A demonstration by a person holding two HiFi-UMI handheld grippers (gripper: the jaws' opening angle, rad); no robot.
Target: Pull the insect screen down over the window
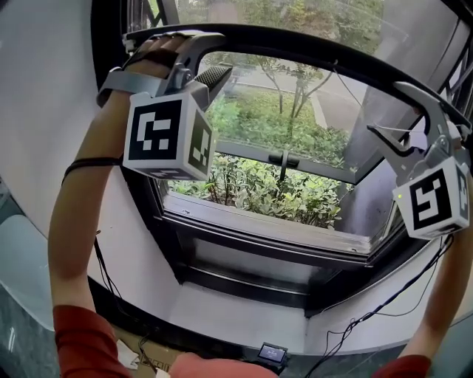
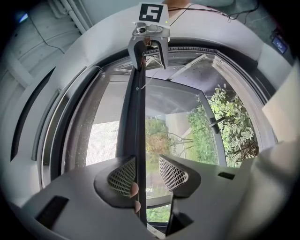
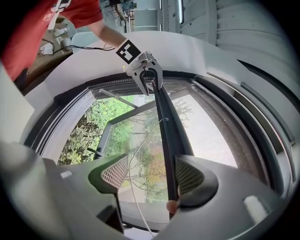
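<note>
Left gripper (image 2: 143,174): your jaws stand apart, with the screen bar (image 2: 133,117) between them, touching one pad only.
Right gripper (image 3: 151,177): your jaws are released wide, the same bar against one pad.
Screen bar: high up, spanning the window (image 1: 266,229) top.

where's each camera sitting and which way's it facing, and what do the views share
Head view: on the person's head, facing down at the window sill; both forearms, the left gripper and the right gripper show.
Left gripper view: on the left gripper, looking along the screen bar toward the right gripper; its own open jaws show.
Right gripper view: on the right gripper, looking along the screen bar to the left gripper and a red sleeve.
Shared: all show the screen bar and the plants outside.
</note>
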